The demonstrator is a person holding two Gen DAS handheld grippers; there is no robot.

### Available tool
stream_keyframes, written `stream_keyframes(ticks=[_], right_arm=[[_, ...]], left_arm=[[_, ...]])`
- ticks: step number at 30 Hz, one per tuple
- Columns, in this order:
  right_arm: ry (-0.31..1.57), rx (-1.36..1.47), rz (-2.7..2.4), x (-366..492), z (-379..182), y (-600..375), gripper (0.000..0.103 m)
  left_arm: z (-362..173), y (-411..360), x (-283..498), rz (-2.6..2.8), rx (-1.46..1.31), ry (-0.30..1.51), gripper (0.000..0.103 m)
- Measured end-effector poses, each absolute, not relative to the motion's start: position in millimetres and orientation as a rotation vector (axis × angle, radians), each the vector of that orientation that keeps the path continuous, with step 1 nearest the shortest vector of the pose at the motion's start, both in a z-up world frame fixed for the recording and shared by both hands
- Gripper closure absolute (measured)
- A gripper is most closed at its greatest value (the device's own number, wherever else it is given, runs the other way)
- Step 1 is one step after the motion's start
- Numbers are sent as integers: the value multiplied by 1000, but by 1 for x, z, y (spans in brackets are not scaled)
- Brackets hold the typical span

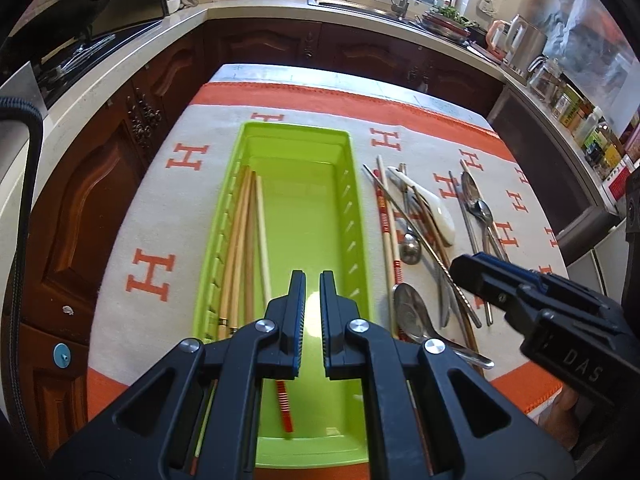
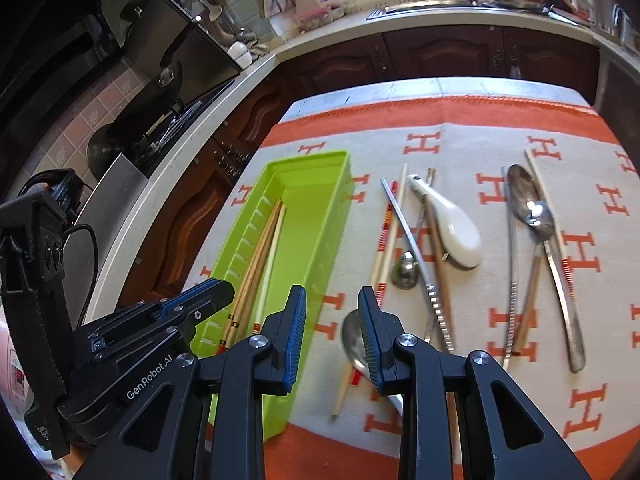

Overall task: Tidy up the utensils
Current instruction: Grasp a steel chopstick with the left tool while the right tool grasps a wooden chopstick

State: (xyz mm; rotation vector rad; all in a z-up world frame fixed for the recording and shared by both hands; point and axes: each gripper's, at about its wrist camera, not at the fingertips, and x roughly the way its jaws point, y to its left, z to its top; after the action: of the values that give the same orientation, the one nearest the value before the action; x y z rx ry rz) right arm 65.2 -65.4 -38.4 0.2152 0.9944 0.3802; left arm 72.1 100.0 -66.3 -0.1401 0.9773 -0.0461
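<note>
A lime green tray (image 1: 224,216) (image 2: 320,216) lies on the orange and white cloth. Several wooden chopsticks (image 1: 244,240) (image 2: 260,252) lie along its left side, one with a red striped end (image 1: 285,408). My left gripper (image 1: 312,280) hovers over the tray's near half, its jaws slightly apart with nothing between them. My right gripper (image 2: 332,300) is open and empty, above the cloth just right of the tray. Loose utensils lie to the right: a white ceramic spoon (image 2: 456,228) (image 1: 440,216), metal spoons (image 2: 532,204) (image 1: 412,312), a red striped chopstick (image 2: 384,236) (image 1: 390,236) and metal chopsticks (image 2: 416,252).
The cloth (image 2: 460,148) covers a small table (image 1: 280,74) ringed by dark wood cabinets (image 1: 280,48). A stove (image 2: 176,76) stands on the left counter and a sink (image 1: 360,2) at the back. Bottles and jars (image 1: 580,116) line the right counter.
</note>
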Motion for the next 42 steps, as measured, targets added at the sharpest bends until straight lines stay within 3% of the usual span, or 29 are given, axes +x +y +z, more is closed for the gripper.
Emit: stream_keyframes(ticks=[16,42], right_arm=[[948,280,271,65,-43,-162,76],[1006,352,291,85,-102,-200,76]], left_arm=[[-78,34,85,-158,-108,1035,98],[-145,3,189,-121,-430,1226,99]])
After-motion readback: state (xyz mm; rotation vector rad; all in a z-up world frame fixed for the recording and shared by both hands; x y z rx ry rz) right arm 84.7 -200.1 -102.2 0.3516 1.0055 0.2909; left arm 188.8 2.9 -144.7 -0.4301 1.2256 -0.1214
